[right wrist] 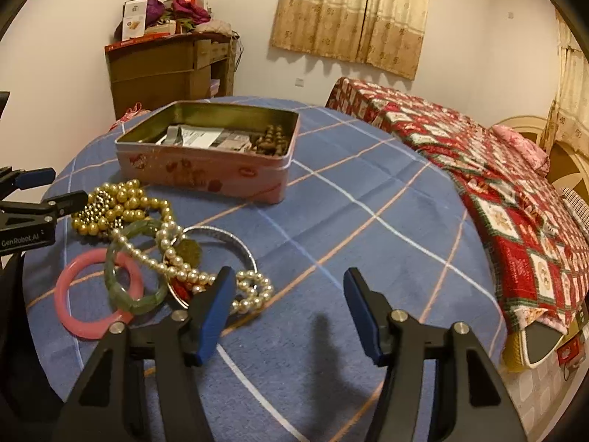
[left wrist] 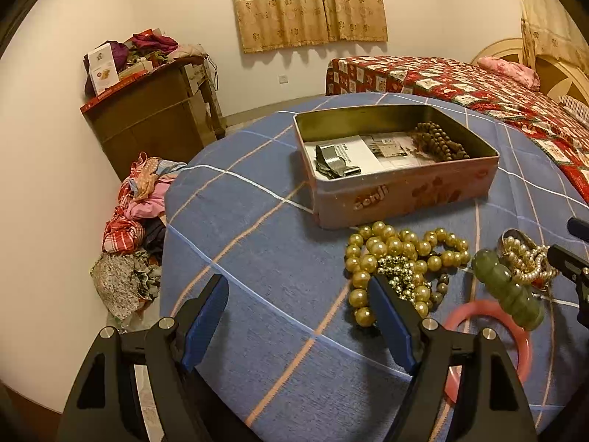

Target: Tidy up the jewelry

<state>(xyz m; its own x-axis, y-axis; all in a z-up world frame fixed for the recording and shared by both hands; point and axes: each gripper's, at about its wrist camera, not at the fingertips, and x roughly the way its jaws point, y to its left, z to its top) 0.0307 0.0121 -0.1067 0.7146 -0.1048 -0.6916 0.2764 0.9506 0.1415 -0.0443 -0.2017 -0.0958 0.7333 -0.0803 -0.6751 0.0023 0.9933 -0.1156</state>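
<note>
A pink tin box (left wrist: 405, 195) stands open on the blue checked tablecloth (left wrist: 257, 258); it holds brown wooden beads (left wrist: 440, 141), papers and a grey clip (left wrist: 331, 164). In front of it lies a heap of jewelry: a gold pearl necklace (left wrist: 390, 254), a green bangle (left wrist: 508, 287), a pink bangle (left wrist: 515, 346) and a white pearl string (right wrist: 176, 269) with a silver ring bangle (right wrist: 235, 243). My left gripper (left wrist: 298, 294) is open, empty, just left of the gold pearls. My right gripper (right wrist: 289, 287) is open, empty, right of the heap. The box also shows in the right wrist view (right wrist: 206, 165).
A bed with a red patchwork quilt (right wrist: 497, 199) lies right of the table. A brown cabinet (left wrist: 154, 125) piled with clothes and boxes stands by the far wall. A heap of clothes (left wrist: 136, 228) lies on the floor at the table's left edge.
</note>
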